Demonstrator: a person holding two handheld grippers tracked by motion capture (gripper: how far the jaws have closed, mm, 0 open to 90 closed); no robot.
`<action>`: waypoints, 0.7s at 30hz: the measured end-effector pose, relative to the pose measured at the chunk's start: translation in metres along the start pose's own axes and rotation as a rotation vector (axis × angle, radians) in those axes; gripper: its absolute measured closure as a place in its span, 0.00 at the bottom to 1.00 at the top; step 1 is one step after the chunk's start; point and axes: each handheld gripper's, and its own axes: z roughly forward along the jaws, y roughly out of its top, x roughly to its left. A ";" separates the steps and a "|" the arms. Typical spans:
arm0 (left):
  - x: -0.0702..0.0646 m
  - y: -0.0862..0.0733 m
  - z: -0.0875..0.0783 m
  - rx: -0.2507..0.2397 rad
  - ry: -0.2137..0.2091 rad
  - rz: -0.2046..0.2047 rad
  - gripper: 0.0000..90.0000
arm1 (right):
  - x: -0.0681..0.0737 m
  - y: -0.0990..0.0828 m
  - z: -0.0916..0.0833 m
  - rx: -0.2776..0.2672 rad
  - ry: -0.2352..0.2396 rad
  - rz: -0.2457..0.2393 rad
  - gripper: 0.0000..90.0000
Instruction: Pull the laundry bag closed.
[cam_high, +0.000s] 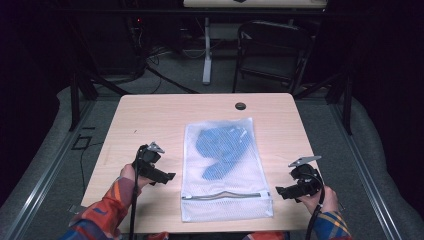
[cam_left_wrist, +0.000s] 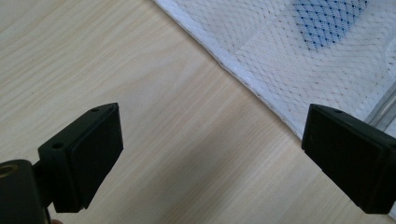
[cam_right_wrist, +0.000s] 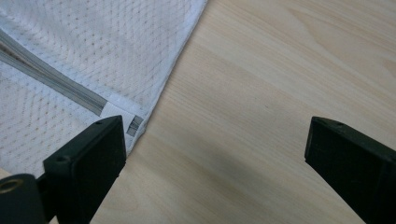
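1. Left gripper (cam_high: 169, 177): jaws spread wide, nothing between them, held over bare table (cam_high: 150, 120) just left of the mesh bag (cam_high: 227, 200).
2. Right gripper (cam_high: 281, 192): jaws spread wide, empty, just right of the bag's zipper (cam_high: 222, 195) end.
3. Mesh bag: flat at table centre, near edge, containing blue cloth (cam_high: 222, 150).

White mesh-cloth bag (cam_high: 226, 170), grey zipper (cam_right_wrist: 51, 79); blue cloth (cam_high: 222, 147) inside; matt pale wood-grain table (cam_high: 145, 125).

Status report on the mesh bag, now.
Left hand-held gripper and right hand-held gripper open, empty, flanking the mesh bag. Bag flat on table, blue cloth inside. Nothing in the way.
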 end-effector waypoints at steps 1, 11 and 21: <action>0.000 0.000 0.000 0.000 0.001 0.002 0.07 | 0.001 0.000 0.000 -0.005 0.005 0.001 0.06; -0.001 0.000 0.002 0.009 -0.021 0.011 0.07 | 0.013 0.005 -0.003 -0.020 0.034 -0.027 0.06; -0.006 0.003 0.004 0.014 -0.028 0.022 0.09 | 0.035 0.016 0.001 -0.037 0.107 -0.072 0.06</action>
